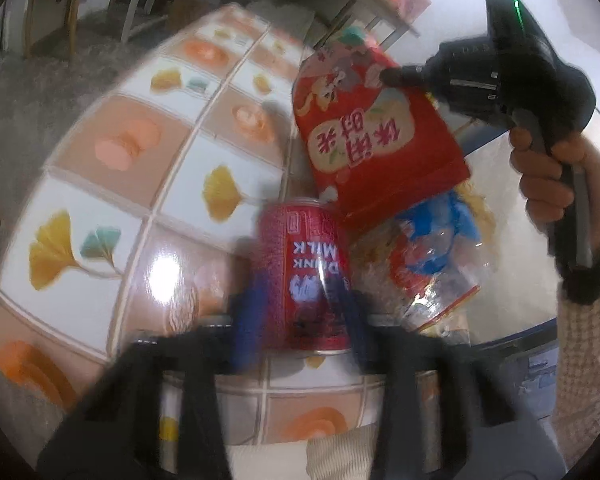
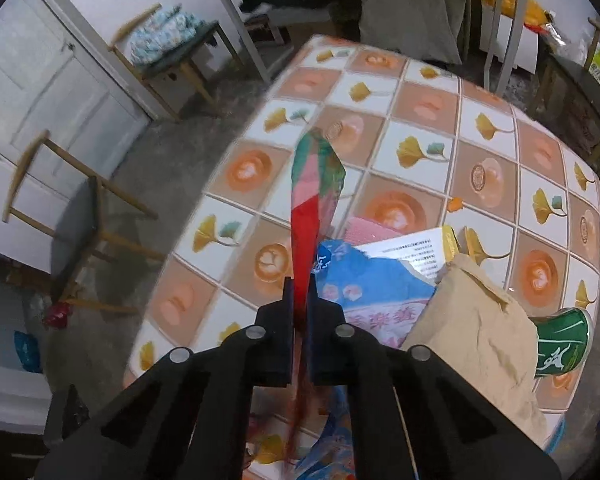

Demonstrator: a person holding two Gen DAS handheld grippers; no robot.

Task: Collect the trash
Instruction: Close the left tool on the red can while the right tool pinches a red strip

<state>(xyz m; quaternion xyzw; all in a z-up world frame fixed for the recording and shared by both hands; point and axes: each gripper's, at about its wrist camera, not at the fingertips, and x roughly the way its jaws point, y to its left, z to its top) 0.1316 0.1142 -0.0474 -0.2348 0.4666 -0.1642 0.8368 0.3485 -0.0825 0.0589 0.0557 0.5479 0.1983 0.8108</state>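
My left gripper [image 1: 300, 292] is shut on a red "Drink Milk" can [image 1: 306, 276], held above the tiled table [image 1: 140, 184]. My right gripper [image 2: 300, 296] is shut on a flat red snack bag [image 2: 312, 200], seen edge-on. In the left wrist view the same red snack bag [image 1: 376, 136] hangs from the right gripper [image 1: 392, 76] over a crumpled clear and blue wrapper [image 1: 436, 256]. In the right wrist view a blue wrapper [image 2: 364, 284], a brown paper bag [image 2: 476, 332] and a green can [image 2: 564, 340] lie on the table below.
The patterned tablecloth [image 2: 420, 120] covers the table. Wooden chairs [image 2: 80, 220] and a white door [image 2: 40, 92] stand to the left. A grey bin rim [image 1: 532, 344] shows at the right in the left wrist view. White printed paper [image 2: 416, 252] lies by the wrappers.
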